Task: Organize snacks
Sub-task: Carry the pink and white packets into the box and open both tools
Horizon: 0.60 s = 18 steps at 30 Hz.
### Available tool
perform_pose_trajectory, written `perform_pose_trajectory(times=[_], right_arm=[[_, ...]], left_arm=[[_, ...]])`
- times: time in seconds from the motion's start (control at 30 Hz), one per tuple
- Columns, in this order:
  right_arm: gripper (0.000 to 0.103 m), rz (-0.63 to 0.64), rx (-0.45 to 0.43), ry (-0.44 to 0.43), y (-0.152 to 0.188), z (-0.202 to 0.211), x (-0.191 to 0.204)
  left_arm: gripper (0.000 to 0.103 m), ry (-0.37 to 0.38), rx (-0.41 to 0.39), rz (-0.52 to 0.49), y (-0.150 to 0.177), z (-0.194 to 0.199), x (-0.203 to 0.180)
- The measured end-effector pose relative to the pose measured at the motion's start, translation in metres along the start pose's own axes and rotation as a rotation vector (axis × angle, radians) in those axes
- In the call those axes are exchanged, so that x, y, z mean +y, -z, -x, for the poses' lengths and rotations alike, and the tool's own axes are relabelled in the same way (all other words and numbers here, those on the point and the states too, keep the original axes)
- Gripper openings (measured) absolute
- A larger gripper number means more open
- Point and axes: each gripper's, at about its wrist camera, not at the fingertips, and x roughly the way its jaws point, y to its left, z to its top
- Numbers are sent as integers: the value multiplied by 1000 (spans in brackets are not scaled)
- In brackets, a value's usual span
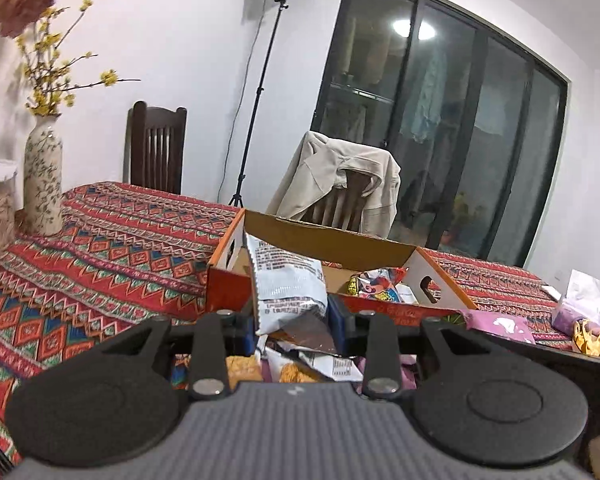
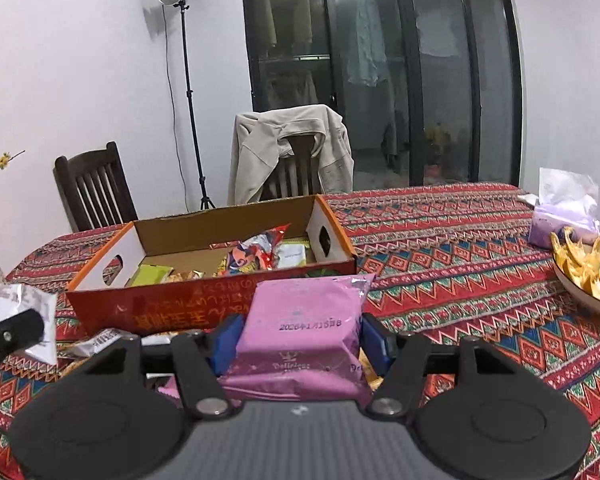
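Before one open cardboard box [image 2: 204,312], two claws each grip one snack packet.

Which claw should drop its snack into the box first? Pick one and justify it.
Left, probably. The left claw holds the silver packet raised against the cardboard box rim; the right claw grips the pink packet lower, short of the wall.
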Motion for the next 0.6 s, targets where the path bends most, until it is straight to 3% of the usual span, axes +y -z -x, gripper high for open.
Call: perform_pose_trajectory(times=[0.3, 0.6], right_arm=[[63, -39, -37, -66, -22, -17, 3], [63, -12, -83, -163, -63, -32, -7]], left_arm=[[35, 6, 17, -38, -25, -29, -8], [35, 15, 39, -105, -53, -62, -45]])
